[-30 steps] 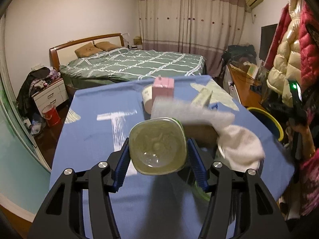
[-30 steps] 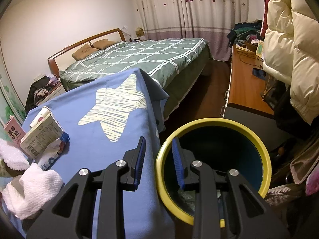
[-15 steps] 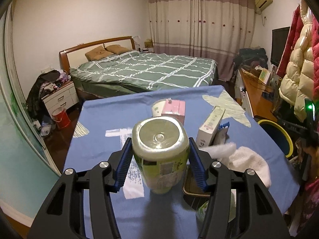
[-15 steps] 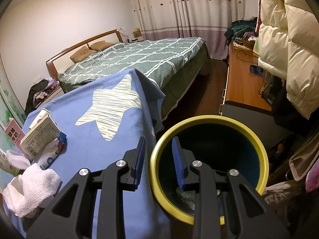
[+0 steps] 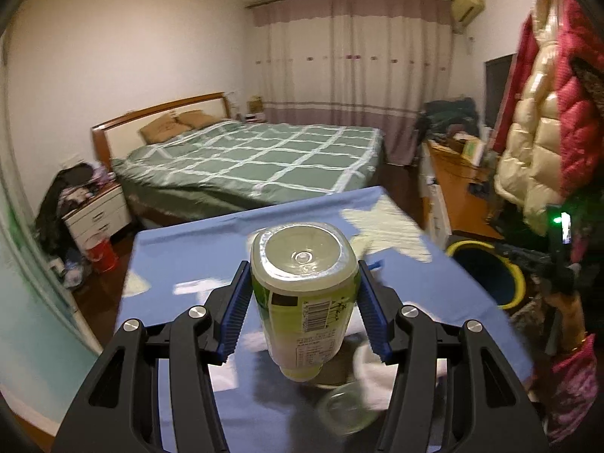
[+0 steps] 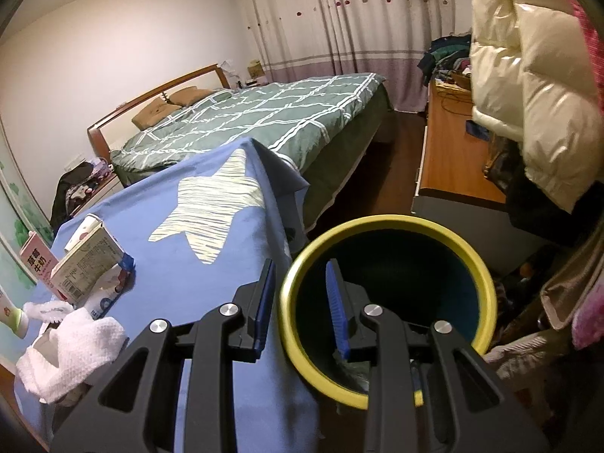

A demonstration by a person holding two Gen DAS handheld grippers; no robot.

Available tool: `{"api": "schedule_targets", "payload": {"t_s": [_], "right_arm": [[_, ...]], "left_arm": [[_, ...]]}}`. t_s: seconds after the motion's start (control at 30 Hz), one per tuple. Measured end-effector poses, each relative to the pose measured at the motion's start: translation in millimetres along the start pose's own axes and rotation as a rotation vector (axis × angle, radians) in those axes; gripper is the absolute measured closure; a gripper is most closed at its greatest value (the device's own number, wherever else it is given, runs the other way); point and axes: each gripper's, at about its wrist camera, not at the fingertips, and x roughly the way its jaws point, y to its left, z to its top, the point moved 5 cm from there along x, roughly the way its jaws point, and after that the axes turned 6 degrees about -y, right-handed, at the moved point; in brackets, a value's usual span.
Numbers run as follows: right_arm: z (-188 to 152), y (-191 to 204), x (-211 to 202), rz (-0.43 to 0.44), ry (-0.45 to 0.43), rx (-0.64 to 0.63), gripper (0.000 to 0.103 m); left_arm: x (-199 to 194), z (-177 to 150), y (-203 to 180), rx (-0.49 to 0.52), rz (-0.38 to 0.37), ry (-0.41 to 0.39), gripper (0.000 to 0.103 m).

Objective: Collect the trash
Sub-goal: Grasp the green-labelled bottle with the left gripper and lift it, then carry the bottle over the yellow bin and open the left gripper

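Observation:
My left gripper (image 5: 304, 277) is shut on a plastic bottle (image 5: 305, 313) with a green label, whose clear base faces the camera. The bottle hangs above the blue tablecloth (image 5: 181, 264). My right gripper (image 6: 300, 302) is shut on the yellow rim of a dark blue trash bin (image 6: 389, 226), one finger outside the wall and one inside. The bin is held against the table's right edge, and some crumpled trash lies at its bottom. In the left wrist view the bin (image 5: 487, 275) sits to the right of the bottle, with a hand holding the right gripper beside it.
On the tablecloth (image 6: 211, 271) lie a milk carton (image 6: 88, 264), a pink carton (image 6: 36, 264), a blue-and-white wrapper (image 6: 109, 296) and white paper towels (image 6: 71, 347). A clear cup (image 5: 343, 411) lies under the bottle. A bed (image 5: 256, 162), desk (image 6: 453, 158) and hanging coats (image 6: 528, 94) surround the table.
My left gripper has risen with the bottle, lifting it clear of the cartons and towels on the table. The right gripper still holds the bin, which has shifted slightly along the table edge.

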Motion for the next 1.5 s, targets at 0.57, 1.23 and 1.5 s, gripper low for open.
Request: {"api": "schedule_targets", "payload": {"t_s": [0.57, 1.23, 1.5], "right_arm": [[-7.8, -81.7, -41.3, -0.106, -0.026, 0.072, 0.076], [-33.8, -131.6, -23.8, -0.144, 0.053, 0.125, 0.070], [-34.6, -127.3, -21.6, -0.143, 0.064, 0.120, 0.069]], "left_arm": [[87.5, 55.0, -213.7, 0.111, -0.317, 0.034, 0.049], [243.5, -28.5, -386.5, 0.194, -0.362, 0.275, 0.049], [215.9, -15.9, -362.5, 0.175, -0.343, 0.227, 0.034]]}}
